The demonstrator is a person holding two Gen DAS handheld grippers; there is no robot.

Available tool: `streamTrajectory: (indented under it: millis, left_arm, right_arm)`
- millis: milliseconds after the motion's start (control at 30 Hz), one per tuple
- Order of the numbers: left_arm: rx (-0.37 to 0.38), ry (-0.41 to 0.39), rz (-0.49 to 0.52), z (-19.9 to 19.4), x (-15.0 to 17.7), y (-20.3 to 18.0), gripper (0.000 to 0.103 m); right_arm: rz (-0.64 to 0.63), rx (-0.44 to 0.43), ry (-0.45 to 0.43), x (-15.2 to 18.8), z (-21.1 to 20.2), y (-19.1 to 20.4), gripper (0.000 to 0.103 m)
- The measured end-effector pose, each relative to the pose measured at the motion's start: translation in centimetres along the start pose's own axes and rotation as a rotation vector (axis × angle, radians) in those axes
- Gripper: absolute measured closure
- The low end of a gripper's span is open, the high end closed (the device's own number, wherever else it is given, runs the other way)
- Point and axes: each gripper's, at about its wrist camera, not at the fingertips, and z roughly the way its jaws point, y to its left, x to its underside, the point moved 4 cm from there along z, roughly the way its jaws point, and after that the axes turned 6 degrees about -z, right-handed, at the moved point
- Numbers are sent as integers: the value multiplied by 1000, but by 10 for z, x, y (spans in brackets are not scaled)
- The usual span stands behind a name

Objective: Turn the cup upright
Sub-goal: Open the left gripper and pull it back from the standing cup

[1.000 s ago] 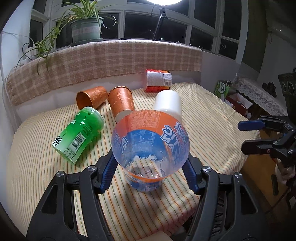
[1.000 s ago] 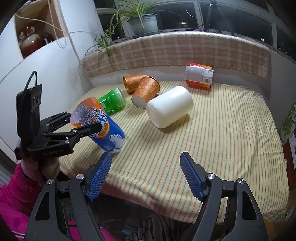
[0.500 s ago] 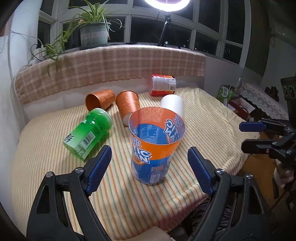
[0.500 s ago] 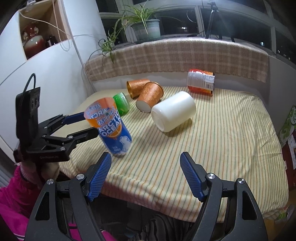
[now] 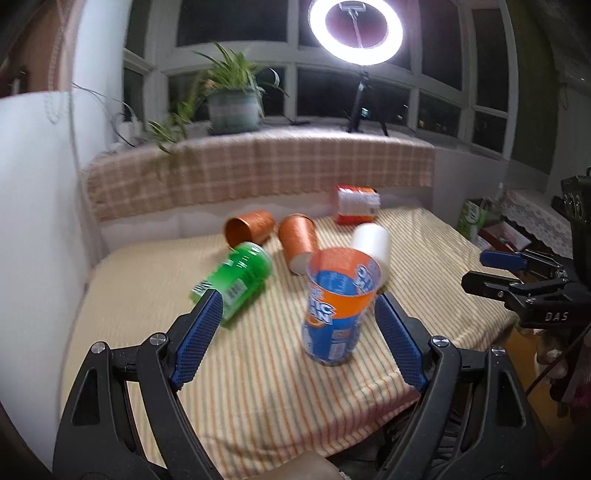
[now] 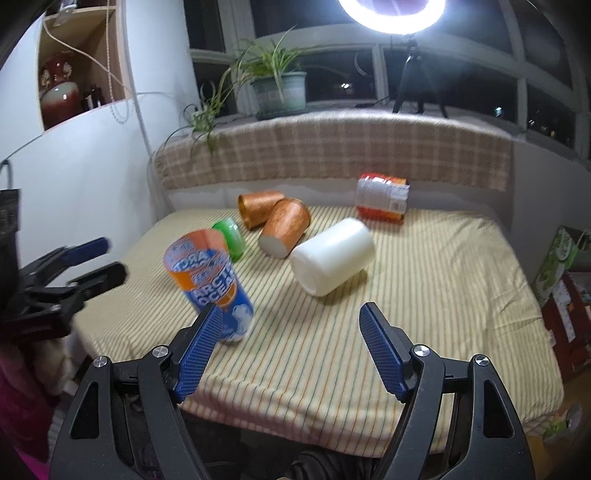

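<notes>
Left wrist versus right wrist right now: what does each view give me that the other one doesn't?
Only the left wrist view looks down into the open mouth of the blue-and-orange cup and shows the whole ring light. Only the right wrist view shows the white cup's open end and the shelf with a red vase. Both show the cup standing upright on the striped cloth, clear of the open left gripper and open right gripper, with the other cups lying down.

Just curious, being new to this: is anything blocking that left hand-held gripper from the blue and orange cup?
Nothing visible. The blue and orange plastic cup stands upright on the striped cloth between the open fingers of the left hand-held gripper, untouched.
</notes>
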Motion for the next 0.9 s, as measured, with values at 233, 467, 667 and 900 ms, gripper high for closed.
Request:
streamTrajectory:
  millis: [233,467,667,900]
  left_arm:
    - [-111,-108,-50,-32,-5,9,11]
    - [-166,-159,-107,-48,-5,18,10]
    - [-235,-218,-106,-55,-3,16,0]
    - [-249,-240,-83,-57,-3,10,0]
  right_arm:
    - [2,124,-67,-9,-8,-1,27]
    - [-3,217,-121,-16,-15,2,26]
    - [15,278,-164,-19,-23,-3,23]
    - [30,331,-204,-20,-28,-8,23]
